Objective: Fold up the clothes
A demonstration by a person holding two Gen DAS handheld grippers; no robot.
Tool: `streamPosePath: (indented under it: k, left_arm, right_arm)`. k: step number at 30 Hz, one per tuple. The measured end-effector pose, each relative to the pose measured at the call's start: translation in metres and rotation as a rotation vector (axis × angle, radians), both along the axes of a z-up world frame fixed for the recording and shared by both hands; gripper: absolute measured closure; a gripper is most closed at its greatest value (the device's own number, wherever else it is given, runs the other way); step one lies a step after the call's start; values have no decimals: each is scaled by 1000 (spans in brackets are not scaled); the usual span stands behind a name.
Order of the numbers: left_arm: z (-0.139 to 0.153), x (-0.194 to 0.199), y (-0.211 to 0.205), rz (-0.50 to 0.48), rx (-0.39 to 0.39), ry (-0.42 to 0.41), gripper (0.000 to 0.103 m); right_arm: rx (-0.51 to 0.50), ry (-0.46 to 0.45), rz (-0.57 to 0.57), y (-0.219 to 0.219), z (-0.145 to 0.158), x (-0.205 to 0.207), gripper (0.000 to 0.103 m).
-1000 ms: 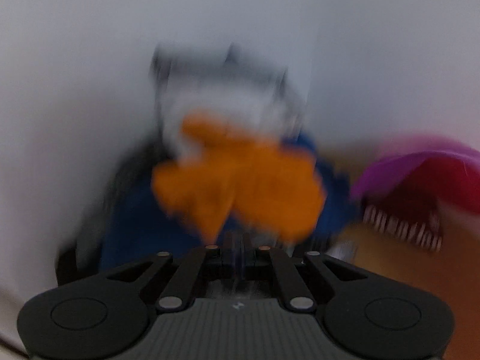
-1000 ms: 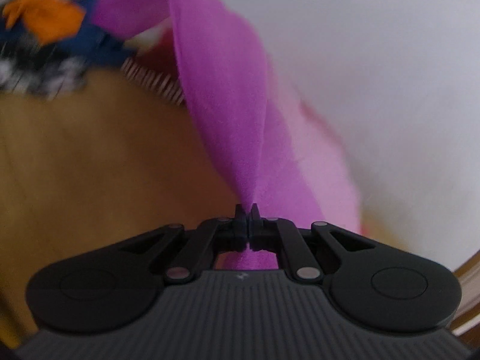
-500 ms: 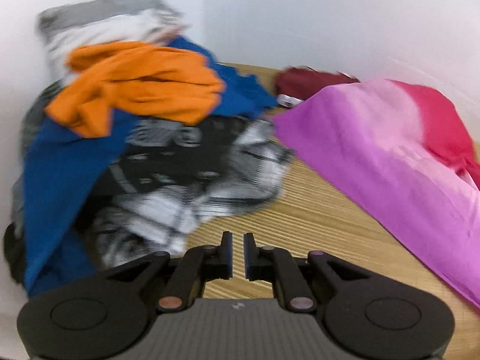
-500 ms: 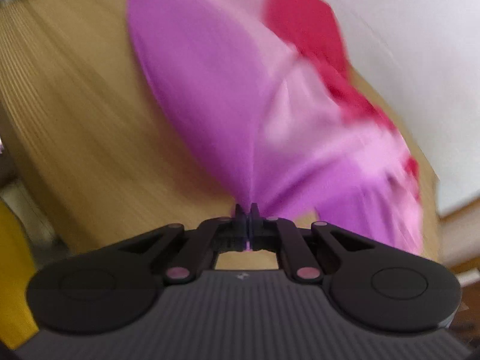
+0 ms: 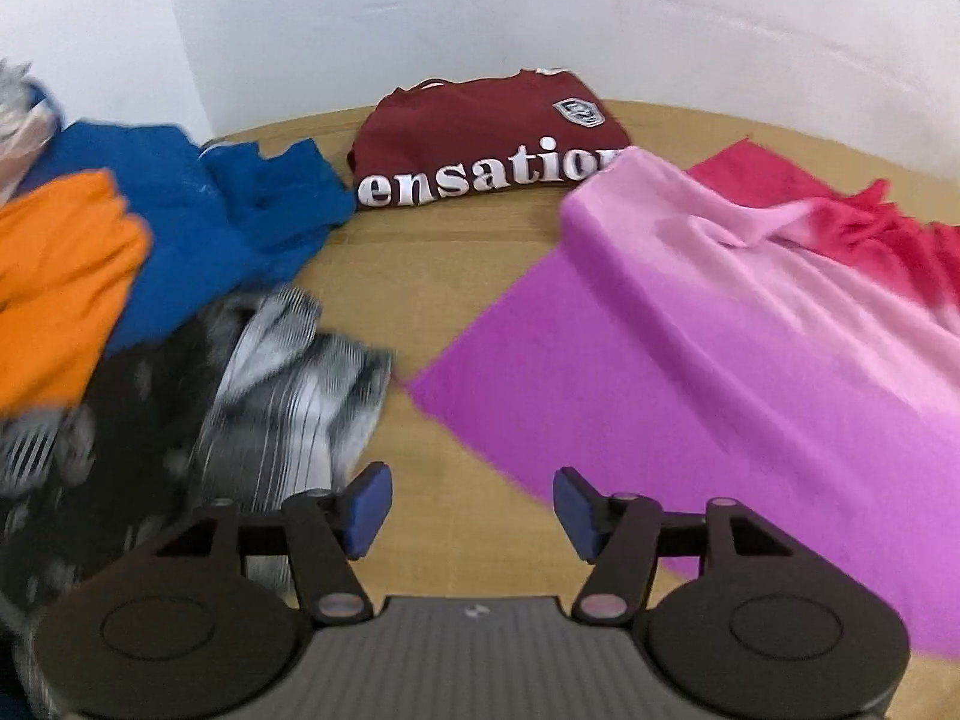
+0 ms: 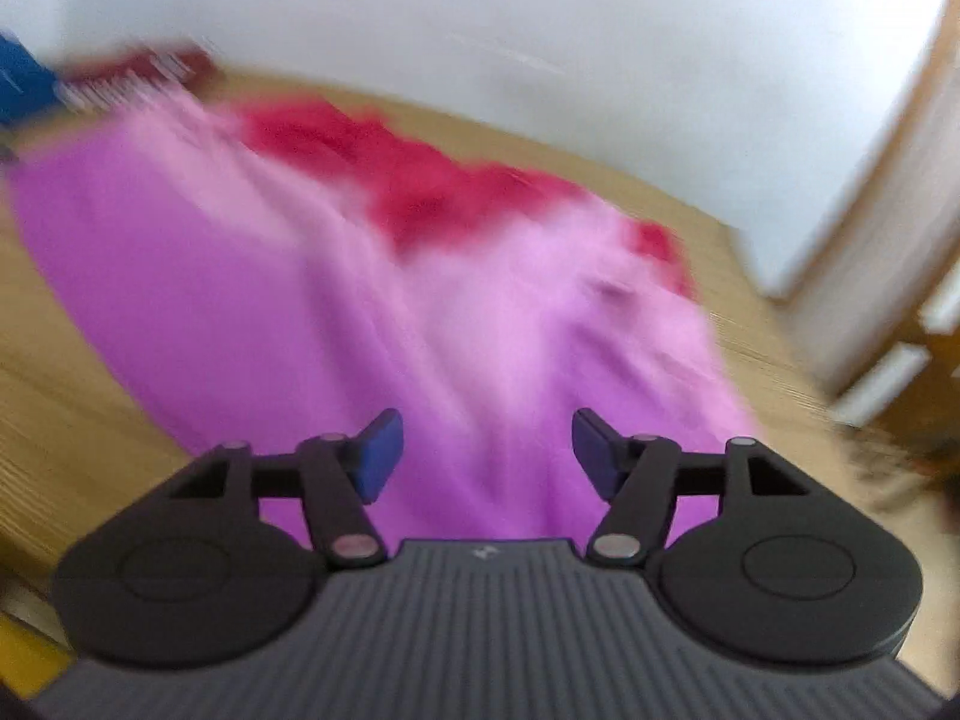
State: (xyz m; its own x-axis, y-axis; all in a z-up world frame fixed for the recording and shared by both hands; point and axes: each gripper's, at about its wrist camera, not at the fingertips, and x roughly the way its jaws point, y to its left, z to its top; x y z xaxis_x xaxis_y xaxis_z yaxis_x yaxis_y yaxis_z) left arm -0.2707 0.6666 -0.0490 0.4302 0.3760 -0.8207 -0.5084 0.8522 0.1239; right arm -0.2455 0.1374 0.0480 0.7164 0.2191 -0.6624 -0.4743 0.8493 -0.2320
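A purple, pink and red garment (image 5: 708,348) lies spread on the wooden table (image 5: 420,258), wrinkled at its red far end. It also fills the blurred right wrist view (image 6: 336,276). My left gripper (image 5: 471,510) is open and empty, above bare wood just left of the garment's near purple edge. My right gripper (image 6: 486,456) is open and empty, just above the garment's near purple part.
A folded maroon shirt (image 5: 486,138) with white lettering lies at the back by the white wall. A pile of blue (image 5: 228,222), orange (image 5: 54,288) and black-and-white (image 5: 252,396) clothes sits at the left. A wooden frame (image 6: 900,192) stands at the right.
My right gripper has let go of the purple garment, which now lies spread on the table. My left gripper has opened wide and swung right, away from the clothes pile.
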Motion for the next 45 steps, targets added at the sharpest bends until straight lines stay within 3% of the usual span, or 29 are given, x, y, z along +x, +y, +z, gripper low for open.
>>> streamPosePath:
  k: [4,8,14,18,20,22,24,25,26,28,29,30,32,35,37,39,40,41,44,45]
  left_arm:
    - [-23,40,36,47,5,72,39]
    - [-42,67,57,40,7,148,39]
    - [-52,85,61,-14,-15,192,31]
    - [-55,84,49,-117,-128,200,27]
    - [-55,80,34,-149,-95,179,39]
    - [-54,76,25,-146,-136,139,83]
    - [-55,74,19,-116,-169,109,101]
    - [-56,73,14,-95,-146,106,102]
    - [-56,70,11,-70,-128,96,103]
    - [-54,62,10,-15,-115,65,103]
    - [-53,57,13,13,-116,52,103]
    - [-51,51,16,33,-121,44,103]
    - [-48,39,21,49,-132,34,103]
    - [-37,25,21,12,-119,30,91]
    - [-34,21,22,31,-112,35,54]
    - [-34,17,21,44,-112,27,43]
    - [-36,17,21,47,-124,24,43]
    - [-38,18,20,50,-137,24,42]
    - [-43,25,12,58,-130,32,38]
    - [-45,29,7,52,-113,40,35]
  right_arm:
    - [118,143,192,68,-33,19,38]
    - [69,224,332,126,-80,31,38]
    - [45,282,403,168,-119,43,38]
    - [43,299,393,176,-126,48,38]
    - [57,298,390,174,-125,51,38]
    - [65,297,380,175,-124,54,38]
    - [81,300,378,175,-125,53,40]
    - [91,302,378,176,-125,53,40]
    - [100,304,381,177,-126,52,47]
    - [114,304,397,179,-125,49,67]
    - [121,306,399,181,-125,47,84]
    - [129,310,396,182,-125,46,92]
    - [155,327,393,184,-124,42,98]
    - [199,361,397,186,-122,35,98]
    - [219,395,417,188,-119,30,96]
    - [203,394,441,194,-114,26,94]
    - [187,372,459,199,-111,26,93]
    - [176,348,474,204,-107,29,89]
    - [197,298,508,229,-94,59,52]
    - [220,289,509,242,-91,75,44]
